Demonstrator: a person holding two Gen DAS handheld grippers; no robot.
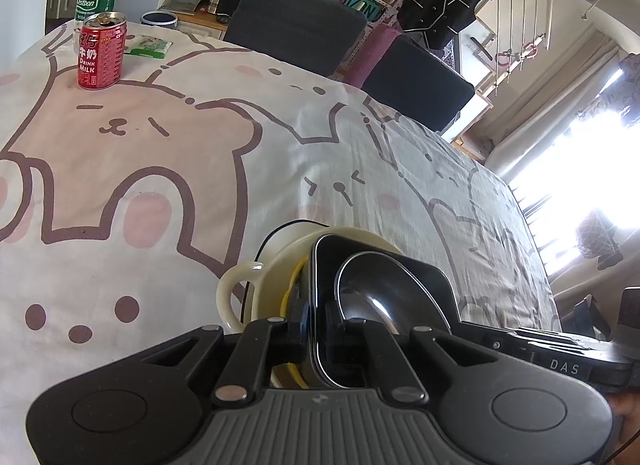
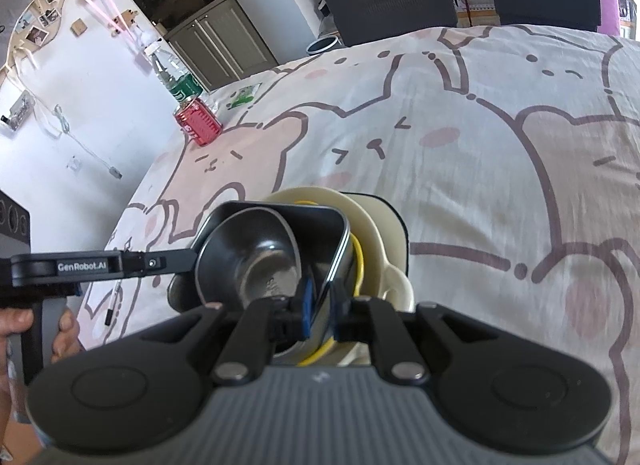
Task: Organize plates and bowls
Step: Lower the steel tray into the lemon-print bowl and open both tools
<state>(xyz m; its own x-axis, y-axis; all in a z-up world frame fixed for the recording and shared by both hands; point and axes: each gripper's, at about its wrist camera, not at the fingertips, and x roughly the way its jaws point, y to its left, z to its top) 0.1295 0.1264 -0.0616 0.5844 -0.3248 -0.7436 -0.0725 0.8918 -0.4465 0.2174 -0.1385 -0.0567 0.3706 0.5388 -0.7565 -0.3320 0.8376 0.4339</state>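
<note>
Both tongs are clamped on the dark tray's rim: left tongs [image 1: 314,339] on one side, right tongs [image 2: 320,325] opposite. The tray [image 1: 420,277], steel bowl [image 1: 376,297] inside, sits nested in the cream dish [image 1: 280,261] on the tabletop.

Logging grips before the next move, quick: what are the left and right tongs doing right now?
Left tongs: closed on the rim of the black square dish.
Right tongs: closed on the same dish's opposite rim.

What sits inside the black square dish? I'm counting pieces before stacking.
A round metal bowl nests inside the black square dish. Anything beneath that bowl is covered.
</note>
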